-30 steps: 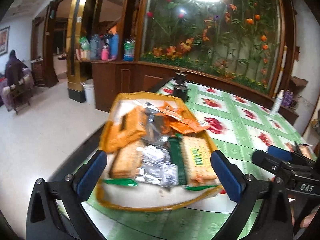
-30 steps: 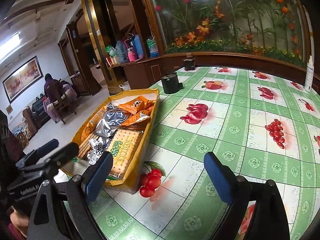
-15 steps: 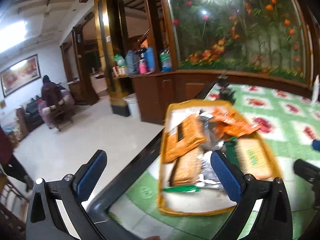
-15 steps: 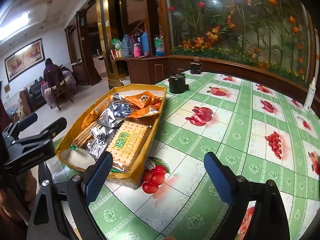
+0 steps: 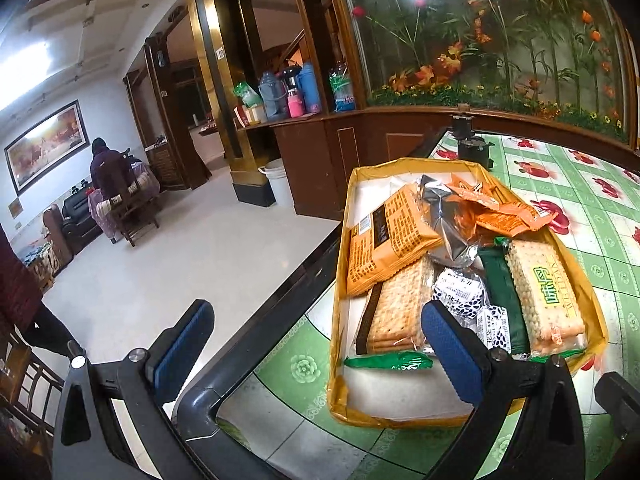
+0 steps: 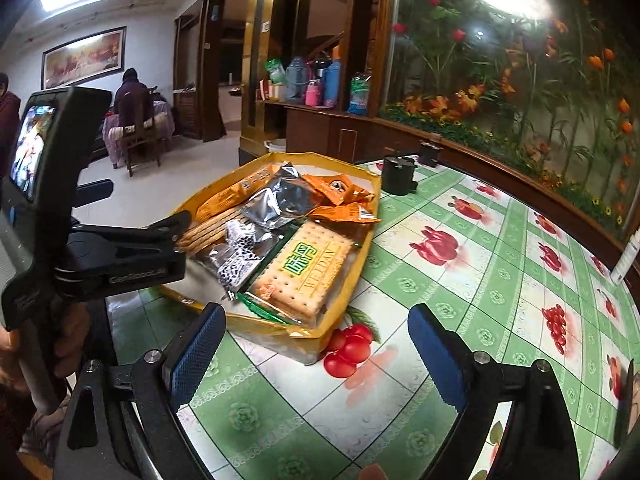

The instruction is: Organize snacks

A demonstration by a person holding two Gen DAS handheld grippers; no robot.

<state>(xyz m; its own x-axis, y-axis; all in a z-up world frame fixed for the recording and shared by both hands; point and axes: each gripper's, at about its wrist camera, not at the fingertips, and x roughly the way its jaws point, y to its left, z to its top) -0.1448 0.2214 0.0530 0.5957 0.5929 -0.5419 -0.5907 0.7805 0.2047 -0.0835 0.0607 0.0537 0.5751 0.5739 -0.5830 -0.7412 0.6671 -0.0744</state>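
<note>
Our left view looks over the worktop's point(image 5: 304, 364) edge; our right from its near side; both share the snack tray point(image 5: 340, 264) point(image 6: 352, 296).

Green fruit-print table point(image 6: 460, 300) with yellow snack tray point(image 6: 344, 312) near its edge, black pot point(image 6: 398, 176) beyond.

Dim rm, ceiling-lamp glare, fisheye-warped edges

The near right part of the yellow tray point(image 5: 340, 280) is covered by the left hand-held gripper point(image 5: 316, 348), whose right finger also hides the lower ends of the cracker packs point(image 5: 396, 308). The silver packet point(image 5: 448, 220) is partly buried under orange wrappers point(image 5: 500, 212). Small print on the black-and-white sachets point(image 6: 240, 256) cannot be read. The bench point(image 6: 480, 280) is cut off at the right edge.
</note>
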